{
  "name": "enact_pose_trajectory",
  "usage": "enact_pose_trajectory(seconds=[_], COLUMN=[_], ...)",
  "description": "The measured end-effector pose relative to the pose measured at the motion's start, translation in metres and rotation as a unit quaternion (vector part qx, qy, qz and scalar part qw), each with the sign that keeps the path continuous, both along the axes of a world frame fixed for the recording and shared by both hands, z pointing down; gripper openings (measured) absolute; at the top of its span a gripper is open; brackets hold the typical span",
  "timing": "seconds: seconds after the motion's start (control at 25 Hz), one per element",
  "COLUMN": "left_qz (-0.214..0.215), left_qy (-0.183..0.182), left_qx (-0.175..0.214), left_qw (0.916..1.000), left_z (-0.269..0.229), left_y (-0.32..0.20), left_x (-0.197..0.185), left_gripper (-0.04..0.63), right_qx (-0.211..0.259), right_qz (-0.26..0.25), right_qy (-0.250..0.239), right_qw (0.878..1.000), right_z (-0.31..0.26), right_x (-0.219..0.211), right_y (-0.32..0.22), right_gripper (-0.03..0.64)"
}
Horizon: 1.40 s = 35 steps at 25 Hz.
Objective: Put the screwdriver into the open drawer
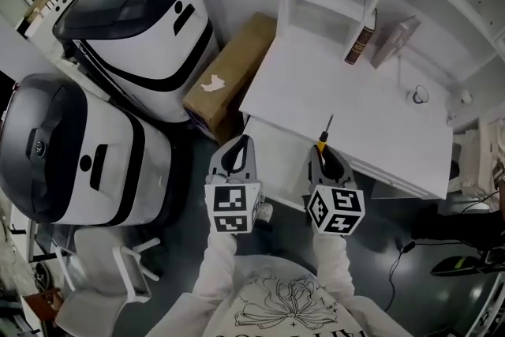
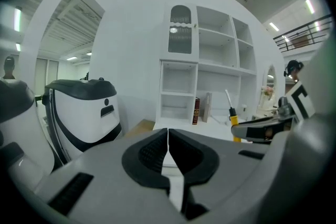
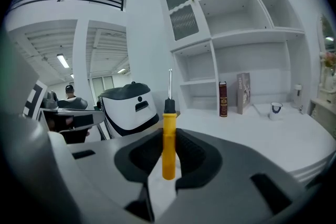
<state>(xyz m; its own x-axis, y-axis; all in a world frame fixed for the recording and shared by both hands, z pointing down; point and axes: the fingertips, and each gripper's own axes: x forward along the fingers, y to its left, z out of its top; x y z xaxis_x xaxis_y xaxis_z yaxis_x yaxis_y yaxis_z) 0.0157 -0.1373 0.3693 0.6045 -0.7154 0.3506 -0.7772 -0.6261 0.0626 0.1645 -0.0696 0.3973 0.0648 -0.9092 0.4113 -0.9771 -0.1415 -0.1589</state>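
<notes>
Yellow plastic makes up the handle of the screwdriver, with a black collar above it and a thin metal shaft beyond. In the head view it sits in the right gripper, its shaft pointing forward over the front edge of the white desk. The left gripper is level with it, just to the left, past the desk's corner and above a lower white panel at the desk front. Both forearms, in white sleeves, reach forward side by side, and the marker cubes face up at the camera. A book leans near the shelves at the back of the desk, and a small mug stands further right. A cardboard box and two white-and-black machines stand on the floor to the left.

The left gripper view shows its black jaws pressed together with nothing between them. The screwdriver stands upright at the right of this view, held by the other gripper.

The right gripper view shows its jaws clamped on the yellow handle. The tool is held upright, the handle's lower end between the pads and the shaft rising in front of the shelves.
</notes>
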Motion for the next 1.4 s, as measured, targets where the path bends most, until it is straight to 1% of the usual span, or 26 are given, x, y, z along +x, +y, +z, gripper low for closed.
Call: enact_pose_trajectory(seconds=[0.24, 0.44, 0.6, 1.08, 1.4], left_qz=[0.011, 0.018, 0.017, 0.001, -0.012], left_qy=[-0.009, -0.016, -0.022, -0.040, -0.056], left_qx=[-0.022, -0.039, -0.057, -0.113, -0.148], left_qw=[0.9997, 0.9989, 0.9980, 0.9928, 0.9873], left_z=[0.021, 0.041, 0.060, 0.114, 0.153], left_y=[-0.028, -0.042, -0.046, -0.046, -0.039], left_x=[0.012, 0.016, 0.017, 0.020, 0.022], left_gripper=[0.008, 0.008, 0.008, 0.008, 0.008], right_qx=[-0.023, -0.043, -0.060, -0.108, -0.144], right_qz=[0.004, 0.004, -0.006, -0.060, -0.116], right_qy=[-0.001, -0.005, -0.009, -0.013, -0.023], right_qw=[1.000, 0.999, 0.998, 0.992, 0.982], right_z=[0.021, 0.041, 0.059, 0.104, 0.145], right_x=[0.010, 0.012, 0.010, 0.002, -0.008], right_y=[-0.025, -0.038, -0.043, -0.055, -0.062], right_gripper=[0.071, 0.071, 0.071, 0.071, 0.071])
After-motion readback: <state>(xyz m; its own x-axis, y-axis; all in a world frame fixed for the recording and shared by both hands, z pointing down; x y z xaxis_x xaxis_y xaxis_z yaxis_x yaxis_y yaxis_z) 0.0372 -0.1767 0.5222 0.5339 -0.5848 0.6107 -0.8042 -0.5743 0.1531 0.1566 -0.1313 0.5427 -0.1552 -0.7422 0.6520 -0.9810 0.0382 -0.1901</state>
